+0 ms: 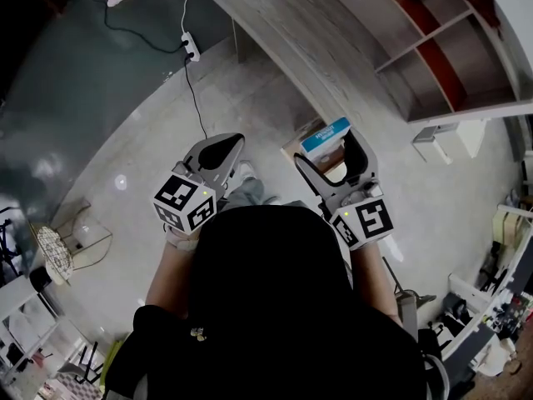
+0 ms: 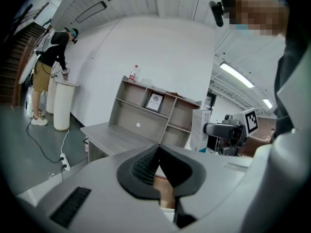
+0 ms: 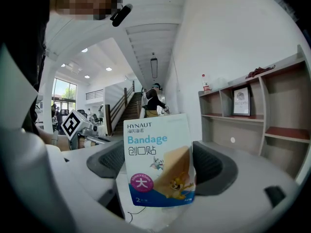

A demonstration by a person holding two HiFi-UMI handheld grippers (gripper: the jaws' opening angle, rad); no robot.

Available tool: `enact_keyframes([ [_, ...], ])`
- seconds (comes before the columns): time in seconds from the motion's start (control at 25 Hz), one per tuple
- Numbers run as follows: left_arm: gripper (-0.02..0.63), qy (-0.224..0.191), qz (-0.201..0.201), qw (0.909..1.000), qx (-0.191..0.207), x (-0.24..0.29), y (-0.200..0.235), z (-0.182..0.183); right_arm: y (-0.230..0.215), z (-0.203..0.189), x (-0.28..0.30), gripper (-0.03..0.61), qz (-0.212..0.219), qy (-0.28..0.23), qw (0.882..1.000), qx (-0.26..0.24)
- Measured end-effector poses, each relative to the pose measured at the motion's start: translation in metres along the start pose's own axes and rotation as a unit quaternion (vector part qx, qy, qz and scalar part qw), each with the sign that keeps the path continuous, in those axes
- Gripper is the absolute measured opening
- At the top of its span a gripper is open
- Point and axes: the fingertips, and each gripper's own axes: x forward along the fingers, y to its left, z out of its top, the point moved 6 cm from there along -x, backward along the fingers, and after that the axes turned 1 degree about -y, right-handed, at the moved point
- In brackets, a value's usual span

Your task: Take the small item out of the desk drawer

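1. Just off the front edge of the counter (image 1: 310, 42), we have both tongs up at about the same height.
2. Right tongs (image 3: 161, 165): clamped on the bandage box (image 3: 156, 159), one pad against each side. The box stands upright with its printed front toward the camera.
3. Head view: the bandage box is above the open drawer (image 1: 293, 147); we cannot tell if they touch.
4. Left tongs (image 2: 158, 149): jaws closed tip to tip, with nothing between them.
5. Left tongs are beside the right, apart from the box.
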Motion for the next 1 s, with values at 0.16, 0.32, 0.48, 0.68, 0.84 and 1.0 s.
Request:
enact_keyframes([
  [0.16, 0.009, -0.007, -0.004, 1.0, 0.004, 0.0006, 0.0005, 0.0047, 0.0013, 0.005, 0.0019, 0.422, 0.005, -0.008, 1.0, -0.001],
  [0.32, 0.009, -0.009, -0.004, 0.9999, 0.005, 0.002, 0.0002, 0.0068, -0.0009, 0.004, 0.0047, 0.421, 0.009, -0.007, 1.0, 0.01],
  [0.48, 0.009, -0.009, -0.001, 1.0, 0.003, 0.0017, 0.0012, 0.007, -0.0025, 0.0041, 0.0066, 0.421, 0.01, -0.007, 1.0, 0.009],
  [0.68, 0.009, -0.009, 0.001, 1.0, 0.005, -0.0002, 0.0021, 0.0072, -0.0029, 0.0043, 0.0065, 0.421, 0.007, -0.011, 1.0, 0.01],
  [0.84, 0.009, -0.01, 0.001, 0.9999, 0.005, 0.0007, 0.0038, 0.0098, -0.0047, 0.0039, 0.0072, 0.421, 0.003, -0.009, 1.0, 0.009],
  [1.0, 0.009, -0.01, -0.002, 0.9999, 0.006, 0.0018, 0.0011, 0.0093, -0.0056, 0.0031, 0.0047, 0.422, -0.002, -0.009, 1.0, 0.008],
])
